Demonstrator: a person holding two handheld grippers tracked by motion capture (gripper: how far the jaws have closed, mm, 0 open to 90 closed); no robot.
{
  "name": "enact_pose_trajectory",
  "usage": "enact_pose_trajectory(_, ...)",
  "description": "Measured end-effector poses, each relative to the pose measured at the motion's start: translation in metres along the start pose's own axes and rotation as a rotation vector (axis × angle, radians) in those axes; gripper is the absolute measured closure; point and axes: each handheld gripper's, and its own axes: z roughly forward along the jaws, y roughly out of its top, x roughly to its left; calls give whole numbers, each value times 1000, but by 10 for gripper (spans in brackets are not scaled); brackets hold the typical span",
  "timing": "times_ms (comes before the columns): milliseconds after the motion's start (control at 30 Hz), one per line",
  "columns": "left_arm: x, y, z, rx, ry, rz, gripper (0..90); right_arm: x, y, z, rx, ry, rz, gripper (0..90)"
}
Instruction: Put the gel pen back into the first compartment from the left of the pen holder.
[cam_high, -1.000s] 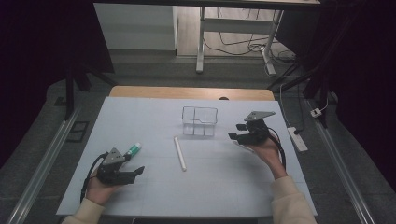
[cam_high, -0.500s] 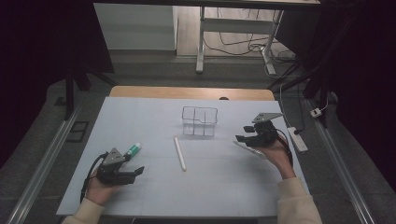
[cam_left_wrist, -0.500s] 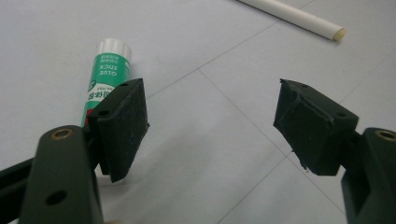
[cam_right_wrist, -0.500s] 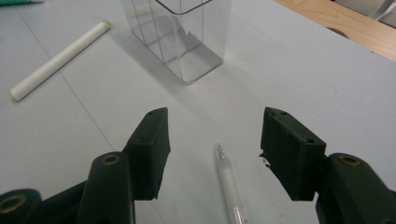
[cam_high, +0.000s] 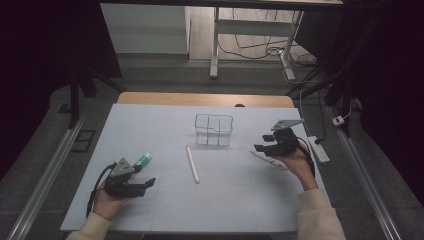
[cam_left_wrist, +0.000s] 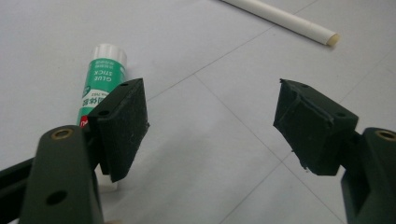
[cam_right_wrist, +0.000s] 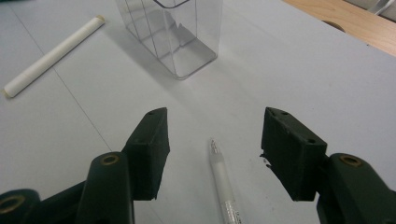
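Right gripper view: pen (cam_right_wrist: 223, 183) between open jaws

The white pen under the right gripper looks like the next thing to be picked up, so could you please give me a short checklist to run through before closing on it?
1. Right gripper open: ok, jaws stand wide apart.
2. White pen lies between the jaws: ok, roughly centred in the right gripper view.
3. Jaws low enough to grip: cannot tell, height above the pen is unclear.
4. Clear organiser out of the way: ok, it stands apart beyond the pen.
5. Left gripper clear: ok, open, by the glue stick.
6. White tube clear of the pen: ok, well apart.
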Motion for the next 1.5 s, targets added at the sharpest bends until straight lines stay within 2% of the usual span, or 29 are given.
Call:
enact_pose_trajectory(267,2,-1,0,-3,-16,-4,257,-5,-1,3,43,9,14,410)
enact_pose_trajectory(433,2,-1,0,-6,-21,1,257,-4,-2,13,124,10,-15,403)
enact_pose_trajectory(467,1,-1,0,-5,-22,2,257,-4,-2,13,124,10,-15,403)
enact_pose_trajectory(533,1,-1,0,-2,-21,6,256,-5,-5,21,167,23,-19,399)
enact_pose_trajectory(633,0,-1,-1,-4,-19,9,257,-5,-6,27,190,28,-31,394)
enact_pose_trajectory(700,-1,0,0,-2,-15,13,257,-3,-7,34,234,22,-60,385)
enact_pose_trajectory(867,-3,1,1,-1,-18,16,256,-3,-7,42,270,-6,-80,362)
enact_pose_trajectory(1133,-4,2,2,0,-19,23,257,-4,-4,48,289,-22,-80,364)
enact_pose_trajectory(1267,-3,2,0,-6,-18,18,257,-6,-6,53,310,-5,-68,399)
enact_pose_trajectory(1400,-3,2,2,-1,-18,19,257,-8,-8,56,333,26,-63,477)
enact_pose_trajectory(1500,-3,2,2,2,-17,19,257,-9,-9,57,346,24,-65,502)
